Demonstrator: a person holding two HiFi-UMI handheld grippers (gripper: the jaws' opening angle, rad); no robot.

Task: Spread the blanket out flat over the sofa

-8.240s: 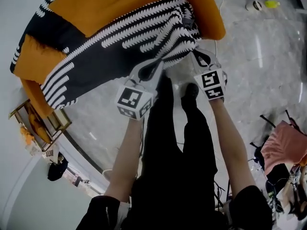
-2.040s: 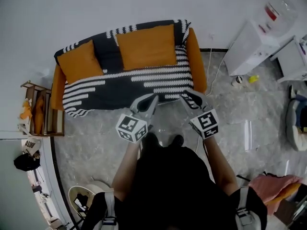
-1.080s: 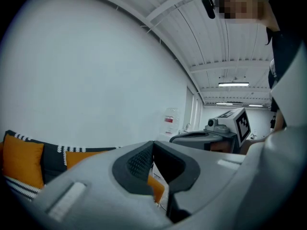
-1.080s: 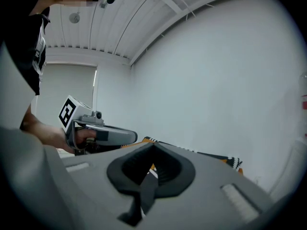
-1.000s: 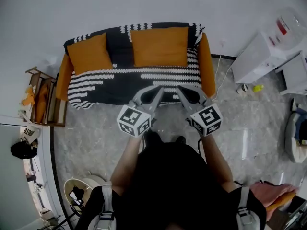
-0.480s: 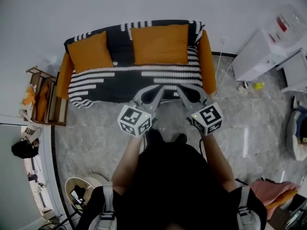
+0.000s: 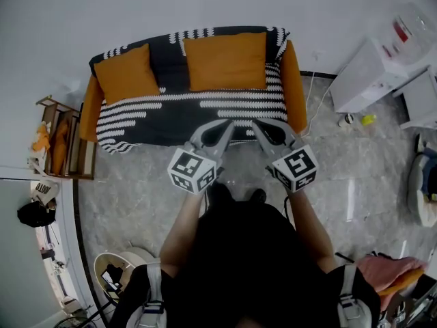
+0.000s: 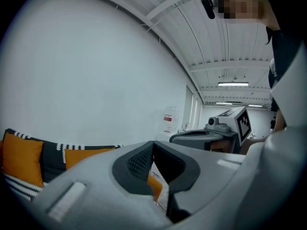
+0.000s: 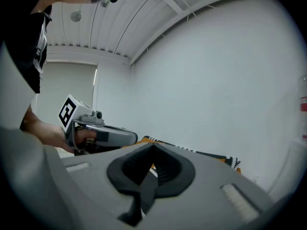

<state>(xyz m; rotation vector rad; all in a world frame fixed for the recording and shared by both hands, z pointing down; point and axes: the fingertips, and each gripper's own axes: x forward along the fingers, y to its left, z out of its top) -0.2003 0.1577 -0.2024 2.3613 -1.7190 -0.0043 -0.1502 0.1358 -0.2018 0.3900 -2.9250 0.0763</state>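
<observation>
Head view: the blanket (image 7: 184,115) lies spread over the sofa (image 7: 293,87), ahead of both grippers and apart from them. It is a knitted-looking throw, black with rows of white toothed stripes, and it covers the backrest and seat and hangs down the front. The sofa's orange arms stay bare at either end. Two plump orange cushions, a smaller one (image 7: 125,75) ahead and to the left of the left gripper (image 7: 227,127) and a wider one (image 7: 225,60) straight ahead, rest against the covered back. The right gripper (image 7: 261,127) is held beside the left one, and their grey tips lean toward each other just short of the blanket's front edge. Both are over the glossy grey marbled floor (image 7: 136,203). A slatted wooden rack (image 7: 63,147) stands well off to the left gripper's left.

Left gripper view: its two dark, ribbed pads meet at the tip, closed with nothing between them. Beyond and to the left are the striped blanket and an orange cushion against a plain white wall. The right gripper, with its marker cube, is close by on the right.

Right gripper view: its jaws are likewise pressed together and empty. The blanket's toothed white edge runs behind them, and the left gripper is just to the left.
</observation>
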